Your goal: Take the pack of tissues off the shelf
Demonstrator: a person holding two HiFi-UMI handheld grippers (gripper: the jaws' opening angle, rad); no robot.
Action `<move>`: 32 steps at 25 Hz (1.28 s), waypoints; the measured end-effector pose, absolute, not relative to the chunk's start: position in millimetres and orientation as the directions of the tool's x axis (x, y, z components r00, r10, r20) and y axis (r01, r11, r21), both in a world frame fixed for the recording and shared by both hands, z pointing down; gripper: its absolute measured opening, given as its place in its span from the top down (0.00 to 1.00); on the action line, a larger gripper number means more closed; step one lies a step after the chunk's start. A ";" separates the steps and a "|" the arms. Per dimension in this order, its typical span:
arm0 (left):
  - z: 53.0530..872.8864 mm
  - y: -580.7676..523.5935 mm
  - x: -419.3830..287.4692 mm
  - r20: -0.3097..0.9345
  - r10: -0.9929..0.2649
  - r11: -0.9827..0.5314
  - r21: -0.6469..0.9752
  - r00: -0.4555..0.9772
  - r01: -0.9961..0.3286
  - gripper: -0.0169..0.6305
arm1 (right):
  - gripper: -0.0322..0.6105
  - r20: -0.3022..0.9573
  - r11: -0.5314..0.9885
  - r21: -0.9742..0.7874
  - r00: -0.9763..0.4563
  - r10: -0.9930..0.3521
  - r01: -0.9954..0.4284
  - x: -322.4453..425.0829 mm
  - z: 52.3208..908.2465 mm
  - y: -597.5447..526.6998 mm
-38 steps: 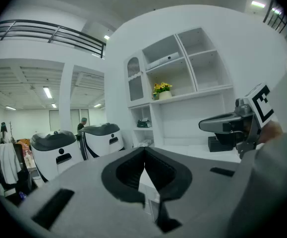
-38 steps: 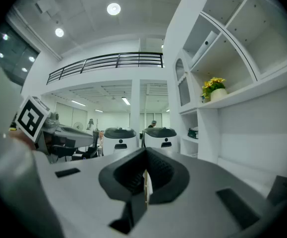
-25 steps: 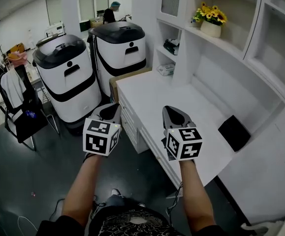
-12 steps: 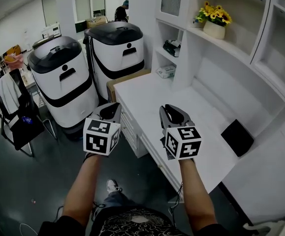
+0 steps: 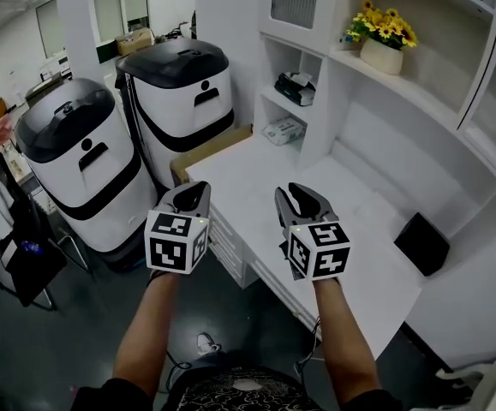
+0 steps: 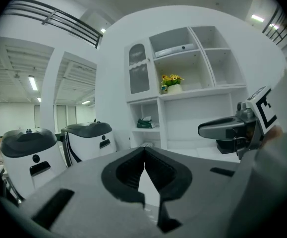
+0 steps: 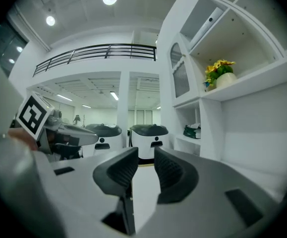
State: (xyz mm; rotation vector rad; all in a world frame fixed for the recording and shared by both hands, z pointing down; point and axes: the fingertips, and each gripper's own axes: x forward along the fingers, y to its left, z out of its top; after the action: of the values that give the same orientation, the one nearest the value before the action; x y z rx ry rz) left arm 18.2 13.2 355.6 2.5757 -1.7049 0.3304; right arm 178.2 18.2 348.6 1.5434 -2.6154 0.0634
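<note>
Two white machines with black lids stand side by side on the dark floor, the nearer machine (image 5: 80, 169) and the farther machine (image 5: 183, 92); a cardboard box (image 5: 209, 148) sits between the farther machine and the white counter (image 5: 359, 221); a black box (image 5: 425, 243) rests on that counter; a white pot of yellow flowers (image 5: 383, 56) stands above.

Dark green pack of tissues (image 5: 296, 86), white on top, lies on the narrow shelf (image 5: 273, 100)

Shelf pack (image 5: 295, 87) — maybe tissues, too small.
</note>
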 end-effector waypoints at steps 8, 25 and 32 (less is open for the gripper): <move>355.3 -48.4 -17.8 0.210 -0.860 -0.487 -0.071 0.464 -0.871 0.96 | 0.74 0.134 0.401 0.019 -0.395 -0.909 -0.916 141.8 344.6 -29.5; 353.0 -102.7 -67.8 0.199 -0.813 -0.568 -0.069 0.547 -0.820 0.96 | 0.57 0.119 0.315 0.049 -0.308 -0.944 -0.948 86.7 328.8 -75.1; 357.5 -121.6 -71.8 0.202 -0.810 -0.574 -0.075 0.551 -0.816 0.96 | 0.53 0.109 0.297 0.046 -0.291 -0.950 -0.954 88.3 328.7 -95.8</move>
State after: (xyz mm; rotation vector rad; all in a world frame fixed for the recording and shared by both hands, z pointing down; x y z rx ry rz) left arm -71.8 -121.6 357.5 2.7425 -1.4375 0.3347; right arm 88.3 -95.8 328.7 1.7964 -2.4355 0.0422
